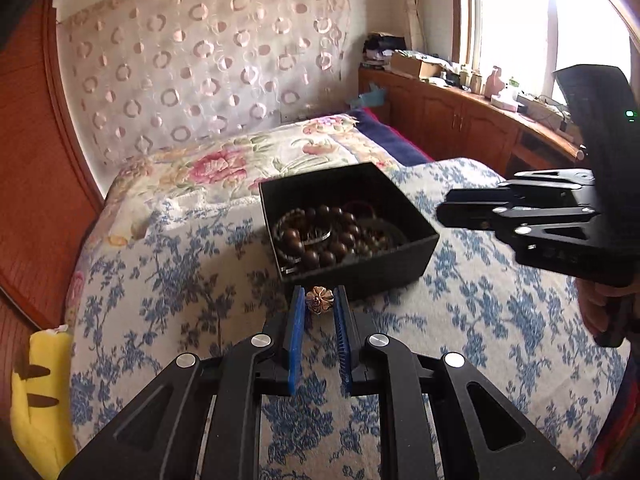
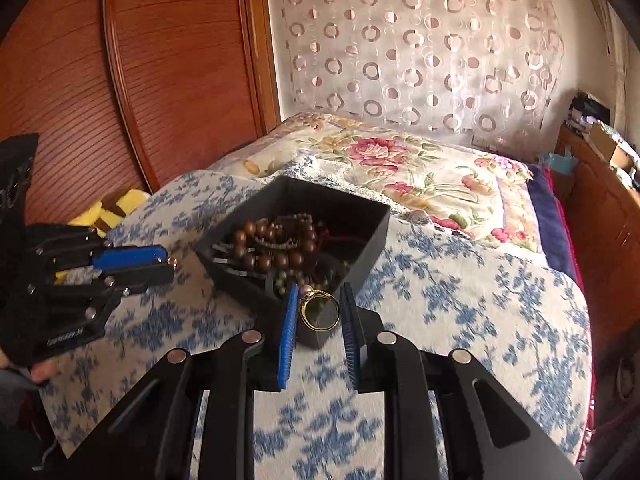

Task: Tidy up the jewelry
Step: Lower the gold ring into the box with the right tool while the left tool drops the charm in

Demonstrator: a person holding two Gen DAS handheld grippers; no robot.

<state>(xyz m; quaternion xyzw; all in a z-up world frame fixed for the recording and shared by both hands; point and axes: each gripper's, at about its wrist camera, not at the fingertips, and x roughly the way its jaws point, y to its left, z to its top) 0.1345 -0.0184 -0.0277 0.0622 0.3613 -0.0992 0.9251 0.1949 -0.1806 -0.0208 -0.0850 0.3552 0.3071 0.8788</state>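
Note:
A black open box (image 1: 362, 270) (image 2: 372, 236) sits on the bed with several brown bead bracelets (image 1: 320, 240) (image 2: 276, 248) inside. My left gripper (image 1: 319, 300) is shut on a small rose-gold flower-shaped ornament (image 1: 319, 299), just short of the box's near wall; it shows at the left of the right wrist view (image 2: 170, 262). My right gripper (image 2: 319, 308) is shut on a gold ring (image 2: 320, 310) with a pearl, over the box's near corner; it shows at the right of the left wrist view (image 1: 444, 212).
The blue-flowered quilt (image 1: 480, 320) (image 2: 460, 300) covers the bed, with a pink-flowered cover (image 2: 420, 168) behind. A yellow plush toy (image 1: 36, 400) (image 2: 116, 208) lies at the bed's left edge by the wooden wardrobe (image 2: 120, 60). A wooden counter (image 1: 460, 108) with clutter runs under the window.

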